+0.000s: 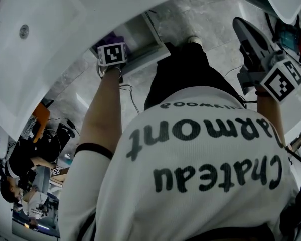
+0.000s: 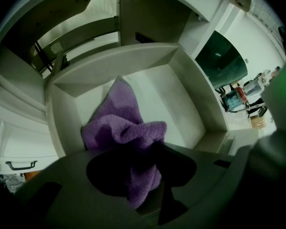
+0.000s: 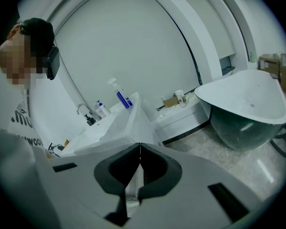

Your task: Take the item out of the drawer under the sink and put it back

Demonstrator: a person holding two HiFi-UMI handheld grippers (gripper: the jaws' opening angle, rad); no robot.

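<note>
1. Open drawer (image 2: pixel 181 75) under the white sink (image 1: pixel 40 59), walled on all sides, with bare bottom showing to the right of the purple cloth (image 2: pixel 119 123) lying inside.
2. Left gripper (image 2: pixel 142 151) reaching into the drawer, fingers spread wide, cloth bunched up between them. Right gripper (image 3: pixel 139 149) held off to the side, fingers closed together, holding nothing.
3. Only in the right gripper view: bathtub (image 3: pixel 248 104), spray bottle (image 3: pixel 118 95), faucet (image 3: pixel 82 109). Only in the head view: white printed shirt (image 1: pixel 200 174).
</note>
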